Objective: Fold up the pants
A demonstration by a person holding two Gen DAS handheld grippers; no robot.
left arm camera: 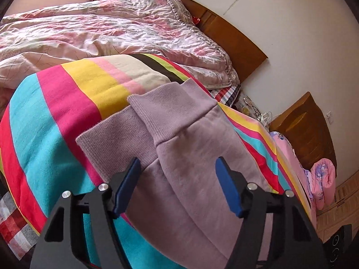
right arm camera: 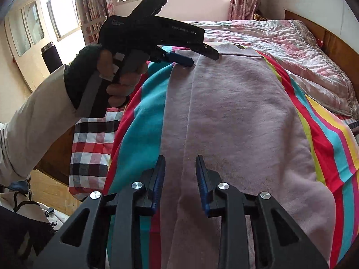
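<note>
Lilac sweatpants (left arm camera: 190, 157) lie on a bright striped blanket (left arm camera: 56, 116), the two legs stacked with their ribbed cuffs (left arm camera: 170, 103) at the far end. My left gripper (left arm camera: 177, 163) is open just above the legs near the cuffs, empty. In the right wrist view the pants (right arm camera: 235, 116) stretch away from me, and my right gripper (right arm camera: 180, 159) is open over a fold ridge near the near end, empty. The left gripper (right arm camera: 202, 56), held in a hand, hovers over the far cuffs.
A pink floral quilt (left arm camera: 112, 33) is bunched at the bed's far side by the wooden headboard (left arm camera: 235, 33). A wooden nightstand (left arm camera: 307, 125) and pink bundle (left arm camera: 323, 179) stand beside the bed. A checked sheet (right arm camera: 89, 148) hangs at the bed's left edge.
</note>
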